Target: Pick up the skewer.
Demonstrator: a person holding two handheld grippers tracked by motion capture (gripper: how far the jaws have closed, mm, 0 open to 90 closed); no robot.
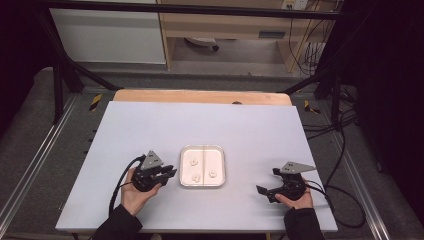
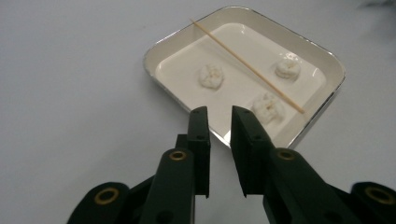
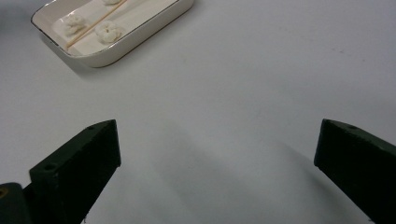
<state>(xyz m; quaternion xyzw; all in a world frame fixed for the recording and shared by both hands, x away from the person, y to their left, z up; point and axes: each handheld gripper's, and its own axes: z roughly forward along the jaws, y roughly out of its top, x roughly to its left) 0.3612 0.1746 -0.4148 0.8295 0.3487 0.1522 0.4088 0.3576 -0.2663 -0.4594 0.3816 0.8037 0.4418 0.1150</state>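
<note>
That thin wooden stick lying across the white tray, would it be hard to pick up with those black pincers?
Probably fiddly. The stick is very thin and lies flat in the tray, so jaws may slide over it. It looks light and stiff, though likely to snap if squeezed hard. Being round, it may roll toward the white lumps.

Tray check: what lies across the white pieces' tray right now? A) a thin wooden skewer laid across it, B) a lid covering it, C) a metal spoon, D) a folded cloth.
A: the left gripper view shows a thin wooden skewer resting slantwise across the white tray, with three small white pieces, such as one, on the tray floor around it.
</note>
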